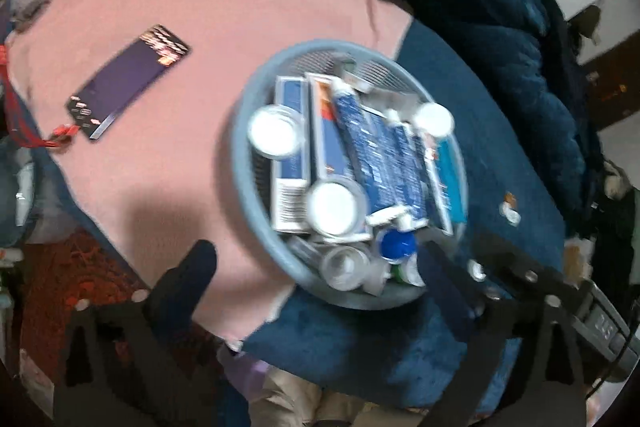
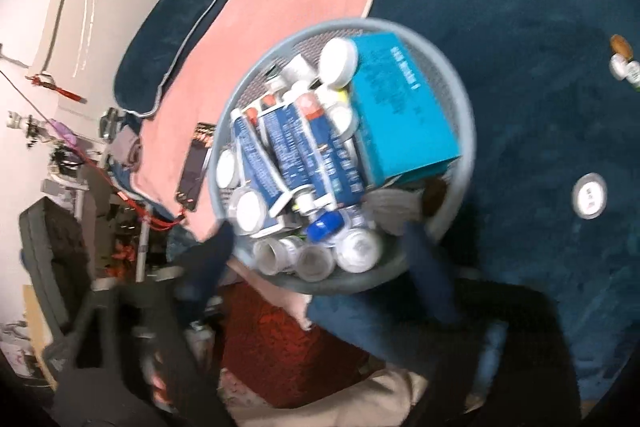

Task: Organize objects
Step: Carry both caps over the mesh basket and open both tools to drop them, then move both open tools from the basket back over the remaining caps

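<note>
Two grippers hang over a round grey mesh basket (image 1: 256,227) that sits on a bed, half on a pink cloth (image 1: 200,39) and half on a dark blue plush blanket (image 1: 500,155). Both claws stand wide apart with nothing pinched between them. In the left wrist view, the left gripper (image 1: 320,259) straddles the near rim of the basket, one finger over the pink cloth and the other at the rim's right side; whether that finger touches the mesh I cannot tell through the blur. The right gripper (image 2: 320,235) frames the same near rim, its left finger at the rim's outer left edge and its right finger over the inside of the basket. The basket is crammed: blue and white tubes (image 1: 376,155) lie side by side across the middle, white round lids (image 1: 274,133) sit among them, a blue cap (image 1: 396,245) and several small clear jars (image 2: 316,259) crowd the near side, and a teal box (image 2: 400,107) leans along the right wall. A dark purple flat packet (image 1: 128,87) lies apart on the pink cloth, left of the basket. Out on the blue blanket, well clear of the basket, rest a small round white tin (image 2: 589,195) and a couple of little bottles (image 2: 624,65) near the far edge.
</note>
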Motion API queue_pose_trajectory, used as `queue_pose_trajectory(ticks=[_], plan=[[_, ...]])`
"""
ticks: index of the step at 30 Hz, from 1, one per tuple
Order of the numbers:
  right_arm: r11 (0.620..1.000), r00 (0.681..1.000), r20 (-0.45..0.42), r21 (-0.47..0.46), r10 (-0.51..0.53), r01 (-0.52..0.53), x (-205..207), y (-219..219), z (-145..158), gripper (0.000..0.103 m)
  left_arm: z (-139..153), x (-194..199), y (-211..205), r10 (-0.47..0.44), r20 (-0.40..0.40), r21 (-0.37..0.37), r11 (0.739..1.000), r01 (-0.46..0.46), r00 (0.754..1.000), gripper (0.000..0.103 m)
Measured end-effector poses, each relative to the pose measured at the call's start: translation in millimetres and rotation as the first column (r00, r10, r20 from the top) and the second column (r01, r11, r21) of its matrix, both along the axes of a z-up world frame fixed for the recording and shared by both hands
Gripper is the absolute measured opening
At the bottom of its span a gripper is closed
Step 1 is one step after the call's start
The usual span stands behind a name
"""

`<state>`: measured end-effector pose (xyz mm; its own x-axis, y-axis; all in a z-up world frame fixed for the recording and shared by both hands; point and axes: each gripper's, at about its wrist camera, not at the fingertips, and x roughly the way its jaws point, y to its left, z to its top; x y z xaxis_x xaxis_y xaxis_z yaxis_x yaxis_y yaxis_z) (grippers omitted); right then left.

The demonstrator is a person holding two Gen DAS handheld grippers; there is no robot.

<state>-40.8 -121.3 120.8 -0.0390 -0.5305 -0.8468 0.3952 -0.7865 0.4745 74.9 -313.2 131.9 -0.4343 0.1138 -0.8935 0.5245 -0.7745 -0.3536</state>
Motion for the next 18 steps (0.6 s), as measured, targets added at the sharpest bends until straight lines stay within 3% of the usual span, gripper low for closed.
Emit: queue_pose_trajectory(ticks=[4, 9, 14, 18], plan=[[0.997, 0.998, -0.057, 0.081, 0.021, -0.016, 1, 4, 1, 0.101, 1, 1, -3, 0.02, 0.049, -0.109, 0.994, -0.014, 0.999, 0.102], [0.989, 0.993, -0.1, 0.139, 0.056, -0.042, 3, 7, -3, 0.103, 2, 1, 0, 0.009, 0.079, -0.192, 0.981, 0.007, 0.997, 0.102], [0.987, 0.992, -0.108, 0.151, 0.064, -0.047, 2, 12, -4, 0.103, 5, 1, 5, -0.009, 0.087, -0.242, 0.97, 0.03, 0.996, 0.102], [0.986, 0.992, -0.11, 0.159, 0.067, -0.049, 2, 14, -5, 0.103, 6, 1, 5, -0.01, 0.09, -0.242, 0.97, 0.031, 0.996, 0.102]])
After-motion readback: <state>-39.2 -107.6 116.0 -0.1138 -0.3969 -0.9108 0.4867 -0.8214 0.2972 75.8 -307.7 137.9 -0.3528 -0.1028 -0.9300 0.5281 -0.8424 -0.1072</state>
